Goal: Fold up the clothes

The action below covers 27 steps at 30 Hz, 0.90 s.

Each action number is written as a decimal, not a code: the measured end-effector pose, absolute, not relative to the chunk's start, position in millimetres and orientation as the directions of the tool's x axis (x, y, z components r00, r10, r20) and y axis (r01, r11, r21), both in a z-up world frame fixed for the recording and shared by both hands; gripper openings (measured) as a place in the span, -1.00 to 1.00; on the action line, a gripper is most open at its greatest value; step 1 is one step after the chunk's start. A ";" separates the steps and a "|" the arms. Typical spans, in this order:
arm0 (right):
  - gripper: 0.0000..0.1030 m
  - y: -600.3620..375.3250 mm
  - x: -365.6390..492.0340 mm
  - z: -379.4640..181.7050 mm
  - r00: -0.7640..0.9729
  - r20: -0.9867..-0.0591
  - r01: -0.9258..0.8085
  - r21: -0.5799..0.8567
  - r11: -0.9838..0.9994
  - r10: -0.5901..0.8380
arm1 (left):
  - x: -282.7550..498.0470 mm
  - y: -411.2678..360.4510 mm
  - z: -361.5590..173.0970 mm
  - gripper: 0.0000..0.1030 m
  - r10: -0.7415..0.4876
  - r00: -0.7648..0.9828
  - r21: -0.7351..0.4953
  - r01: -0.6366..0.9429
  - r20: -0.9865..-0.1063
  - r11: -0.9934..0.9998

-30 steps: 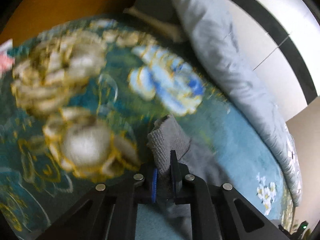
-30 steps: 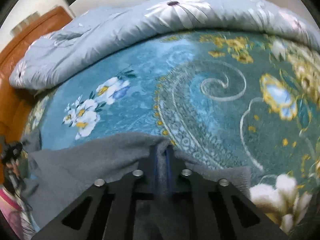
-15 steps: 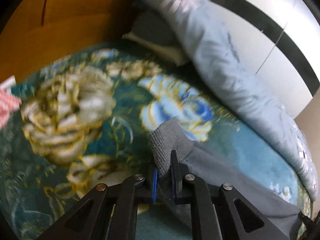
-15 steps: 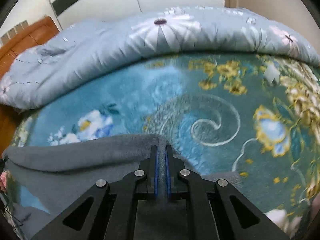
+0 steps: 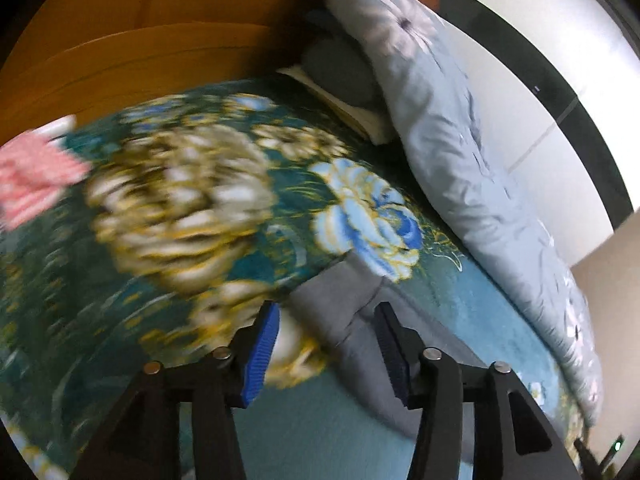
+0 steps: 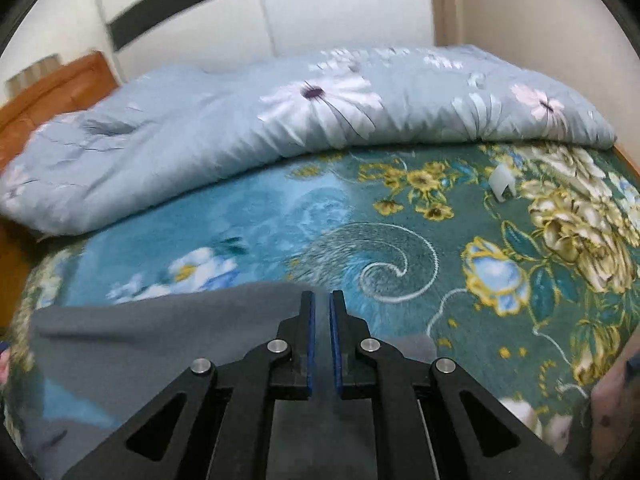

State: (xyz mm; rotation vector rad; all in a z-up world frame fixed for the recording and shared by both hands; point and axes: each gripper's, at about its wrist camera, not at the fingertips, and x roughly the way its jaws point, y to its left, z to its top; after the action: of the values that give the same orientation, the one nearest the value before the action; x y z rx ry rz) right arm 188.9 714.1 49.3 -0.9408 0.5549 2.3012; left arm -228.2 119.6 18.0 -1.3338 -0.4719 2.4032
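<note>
The left gripper [image 5: 326, 354] has just let go: half a second ago its fingers were pinched on the ribbed corner of the grey garment [image 5: 340, 312], and now they stand wide apart with that corner lying loose on the blanket [image 5: 168, 216] between them. The cloth touches neither pad as far as the blurred left view shows.

The right gripper [image 6: 322, 340] has its fingers drawn close, a narrow slit between them. The garment [image 6: 160, 328] edge that filled that slit a moment ago is no longer plainly in it; the cloth lies just left of and under the fingers, so I cannot tell whether it is gripped.

The garment lies spread on the near part of the bed, well short of the quilt [image 6: 280, 120] along the far side.

I judge this fold laid down on the left side, with the right release next, then a fresh grip for another fold.
</note>
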 end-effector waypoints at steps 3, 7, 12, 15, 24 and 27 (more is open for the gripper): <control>-0.43 674.0 232.5 62.3 -0.646 -0.694 -0.594 0.193 -0.781 0.319 | -186.6 78.6 24.3 0.22 0.449 -0.524 -0.469 -0.103 -0.724 -0.877; -0.23 627.5 298.2 56.5 -0.685 -0.685 -0.539 0.245 -0.806 0.249 | -117.4 35.9 14.4 0.25 0.368 -0.592 -0.434 -0.035 -0.717 -0.900; -0.21 595.0 379.6 28.2 -0.668 -0.711 -0.594 0.331 -0.733 0.220 | -53.3 6.7 -24.4 0.26 0.347 -0.592 -0.468 0.058 -0.727 -0.882; -0.21 591.8 413.9 5.6 -0.660 -0.726 -0.639 0.410 -0.651 0.191 | -41.9 4.9 -46.2 0.26 0.395 -0.546 -0.505 0.060 -0.738 -0.861; -0.07 605.5 423.6 -38.0 -0.776 -0.627 -0.580 0.670 -0.463 0.065 | -44.7 10.9 -60.7 0.26 0.552 -0.498 -0.652 0.035 -0.669 -0.758; -0.07 609.4 414.5 -48.4 -0.813 -0.580 -0.548 0.730 -0.408 0.055 | -44.3 13.7 -61.7 0.15 0.565 -0.499 -0.661 0.021 -0.657 -0.750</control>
State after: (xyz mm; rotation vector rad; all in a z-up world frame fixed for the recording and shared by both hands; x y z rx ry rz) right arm 414.5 609.4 -48.4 -0.6791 1.4369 2.2613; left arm -44.3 13.7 -61.7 -1.3405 -0.8842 2.2980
